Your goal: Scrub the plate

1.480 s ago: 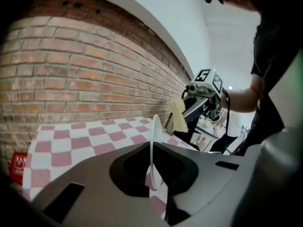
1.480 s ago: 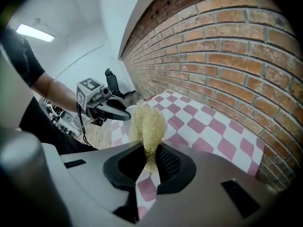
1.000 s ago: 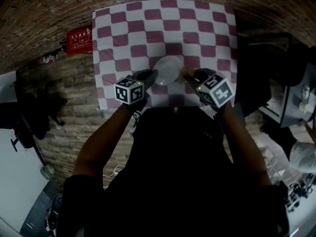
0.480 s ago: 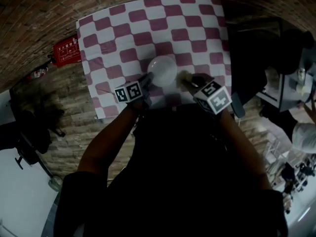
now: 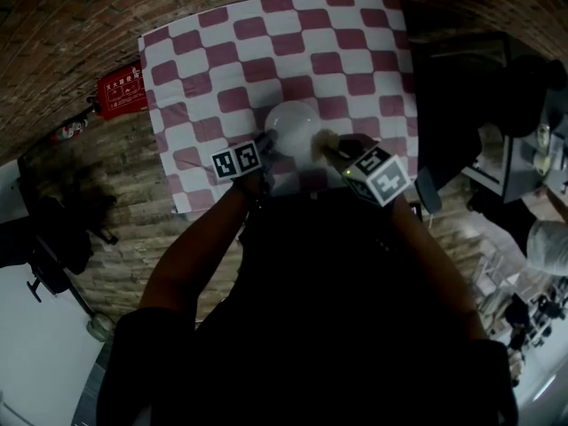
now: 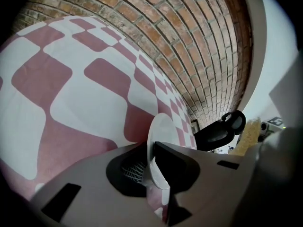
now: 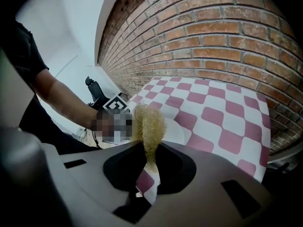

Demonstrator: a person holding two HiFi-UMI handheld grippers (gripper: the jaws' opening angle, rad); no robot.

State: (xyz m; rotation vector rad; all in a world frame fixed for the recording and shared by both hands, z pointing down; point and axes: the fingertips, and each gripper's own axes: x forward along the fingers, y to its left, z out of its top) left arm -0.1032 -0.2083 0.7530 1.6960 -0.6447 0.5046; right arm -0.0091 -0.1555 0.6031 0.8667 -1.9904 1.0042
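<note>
Left gripper (image 6: pixel 150 149) just opening, smooth white plate (image 6: pixel 164 129) rim between, right gripper (image 7: pixel 150 149) clamped on fibrous scrubber (image 7: pixel 149 121)

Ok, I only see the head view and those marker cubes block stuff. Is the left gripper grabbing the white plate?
Observer: The left gripper view shows the plate with its rim between the jaws of the left gripper, which have just been opening and look loose on it.
Operator: What's the yellowish thing at the right one?
Observer: The right gripper view shows the right gripper shut on a fuzzy tan scrubber, its tuft poking out past the jaws.
Operator: Is it rubbing the plate?
Observer: There the tuft overlaps the plate's near edge; contact I cannot tell.
</note>
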